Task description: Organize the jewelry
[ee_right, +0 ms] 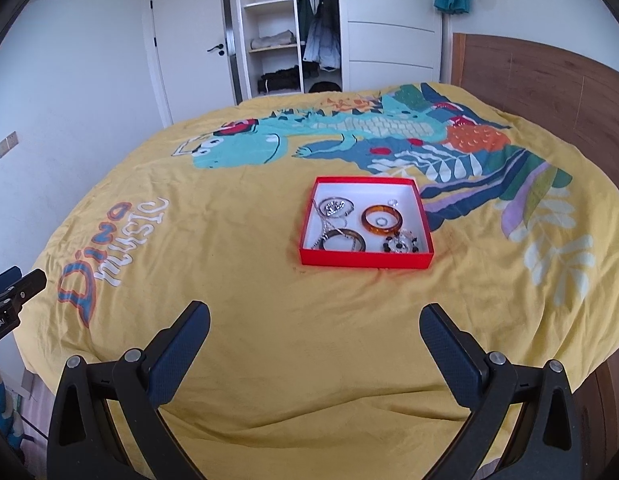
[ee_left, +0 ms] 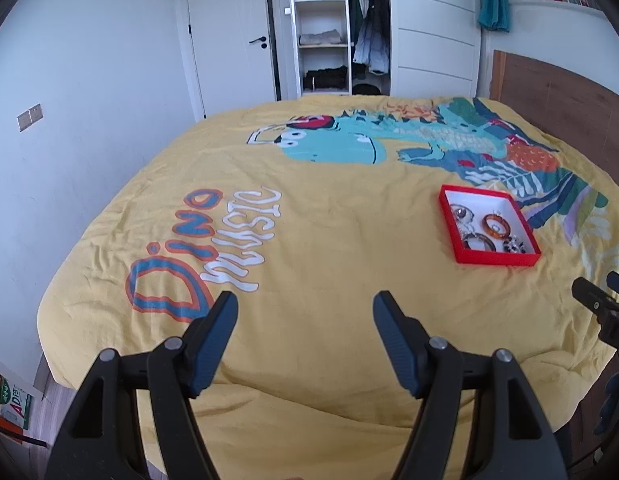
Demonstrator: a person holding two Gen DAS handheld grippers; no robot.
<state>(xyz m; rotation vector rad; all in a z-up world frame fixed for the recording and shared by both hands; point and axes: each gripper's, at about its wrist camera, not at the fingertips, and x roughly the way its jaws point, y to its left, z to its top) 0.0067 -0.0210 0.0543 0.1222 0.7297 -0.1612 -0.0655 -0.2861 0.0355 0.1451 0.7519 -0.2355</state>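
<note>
1. Two grippers were seen, the left gripper (ee_left: 305, 300) and the right gripper (ee_right: 315, 312), both spread wide and empty.
2. One red box (ee_right: 424, 216) was found ahead of the right gripper on the bedspread (ee_right: 269, 320).
3. Two bangles were counted inside: one orange bangle (ee_right: 383, 220), one brown bangle (ee_right: 343, 241).

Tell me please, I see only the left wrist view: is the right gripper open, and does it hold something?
Observer: The right gripper is open, its jaws wide apart with nothing between them. It is over the yellow bedspread, on the near side of the red box.
Operator: Is something inside the amber bangle? My view is not clear there.
Observer: Yes, a small silver ring lies inside the amber bangle, on the white floor of the box.
</note>
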